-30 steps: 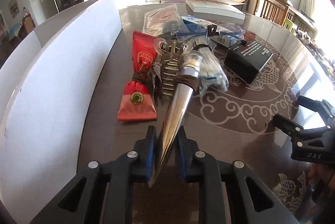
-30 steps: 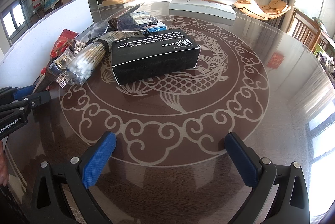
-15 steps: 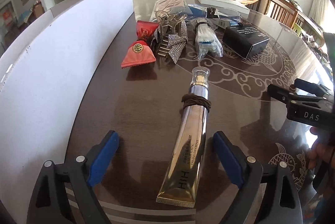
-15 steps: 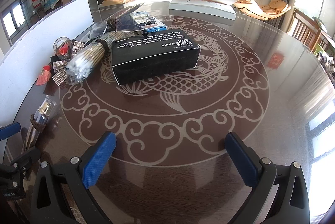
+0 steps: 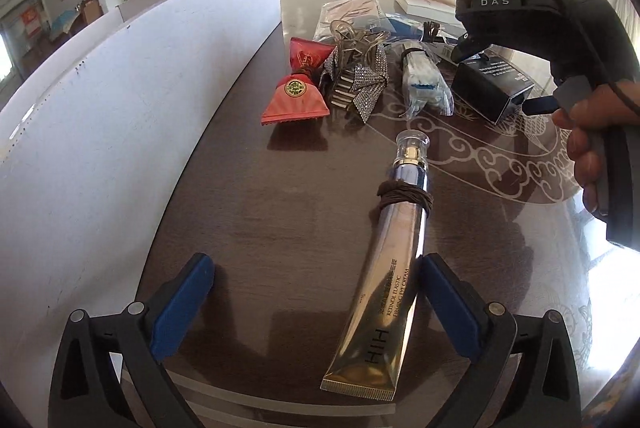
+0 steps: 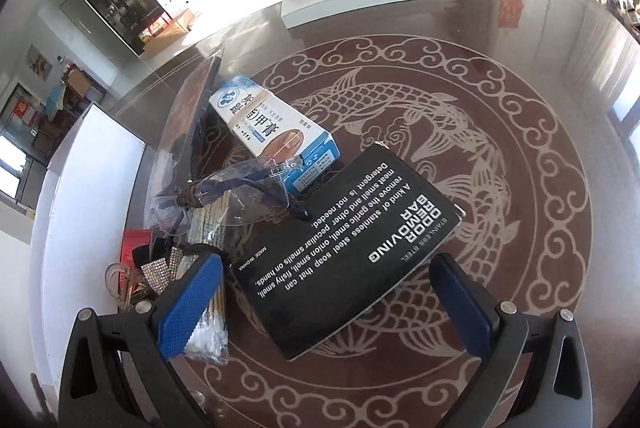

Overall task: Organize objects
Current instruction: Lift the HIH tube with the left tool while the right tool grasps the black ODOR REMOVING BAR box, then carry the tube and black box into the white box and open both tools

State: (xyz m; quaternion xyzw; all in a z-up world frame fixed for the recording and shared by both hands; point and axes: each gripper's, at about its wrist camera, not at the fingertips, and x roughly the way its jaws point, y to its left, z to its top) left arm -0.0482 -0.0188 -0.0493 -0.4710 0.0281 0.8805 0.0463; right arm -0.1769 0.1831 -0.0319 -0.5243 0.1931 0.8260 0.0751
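Now left hand-held gripper [image 5: 316, 302] gapes, cream tube [image 5: 390, 264] released.

Left wrist cam sits just behind the left claw [image 5: 316, 302], angled down along the desk [image 5: 280, 212], white board [image 5: 120, 100] on its left, TV wall far ahead. Close to the desk near its front edge; clutter lies further ahead. Right wrist cam rides behind the right claw [image 6: 326, 302], tilted steeply down and rolled, very close over the black box [image 6: 344, 260]. Shared: black box [image 5: 494, 90], cotton swab bag [image 5: 424, 84] [image 6: 208, 332], rhinestone clip [image 5: 360, 80] [image 6: 158, 274], fish pattern. Left view also catches the right claw's body & hand [image 5: 588, 148].
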